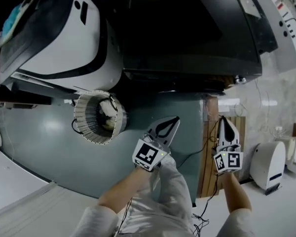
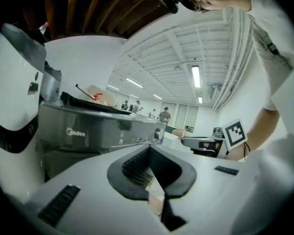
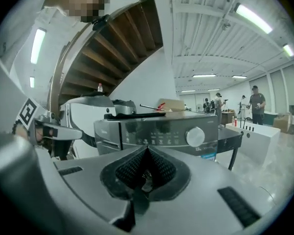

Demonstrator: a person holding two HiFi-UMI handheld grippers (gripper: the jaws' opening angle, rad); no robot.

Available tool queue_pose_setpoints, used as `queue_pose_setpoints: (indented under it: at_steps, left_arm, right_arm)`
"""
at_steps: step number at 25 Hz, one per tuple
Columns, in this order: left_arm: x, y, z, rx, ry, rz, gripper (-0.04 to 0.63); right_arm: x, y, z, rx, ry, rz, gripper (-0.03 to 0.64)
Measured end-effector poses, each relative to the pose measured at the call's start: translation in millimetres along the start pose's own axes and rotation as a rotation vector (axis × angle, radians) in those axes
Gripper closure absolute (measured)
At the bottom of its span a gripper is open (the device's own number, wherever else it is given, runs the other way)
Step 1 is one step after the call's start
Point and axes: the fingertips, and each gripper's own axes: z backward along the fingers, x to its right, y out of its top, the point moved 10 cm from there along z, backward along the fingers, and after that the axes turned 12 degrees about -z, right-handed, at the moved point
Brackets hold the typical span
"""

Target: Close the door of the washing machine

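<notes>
White sleeves (image 1: 160, 201) sit nearest, at 6 o'clock in the head view. From them the left gripper (image 1: 173, 122) and the right gripper (image 1: 224, 123) reach toward 12 o'clock, side by side but apart. Both claws are pressed fully together and hold nothing: each gripper view shows the ribbed pads (image 3: 129, 169) meeting on bare air. A thin black cable (image 1: 203, 216) hangs at 6 o'clock, and a wooden board (image 1: 210, 152) lies on the floor (image 1: 49, 142) below the right gripper. At 9 o'clock of the left gripper stands a round ribbed ring (image 1: 96, 117); what it is I cannot tell. Further out, at 12 o'clock, is the washing machine (image 1: 187, 38) with its dark top, its front seen almost edge-on. The knob (image 3: 195, 136) on its panel (image 3: 157, 136) faces the right gripper. No door swings out from that front in any view, so the door is probably pushed to already, or else hidden under the top's overhang. The main risk is a door pushed to but not latched, which could spring open again, since neither claw is on it. With closed tips this near the front, a careless push could strike the panel or knob instead of the door. The loose cable could also catch on the board's corner or on the ring.
</notes>
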Motion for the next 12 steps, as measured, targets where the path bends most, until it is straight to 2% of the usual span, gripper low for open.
queue_pose_setpoints:
  at_steps: [5, 12]
  left_arm:
    - [-20, 64, 64, -0.003, 0.092, -0.005, 0.592]
    - [-33, 141, 152, 0.046, 0.257, -0.029, 0.592]
  right_arm:
    - [-57, 69, 23, 0.01, 0.103, 0.016, 0.605]
    - [-109, 148, 43, 0.006, 0.182, 0.063, 0.606]
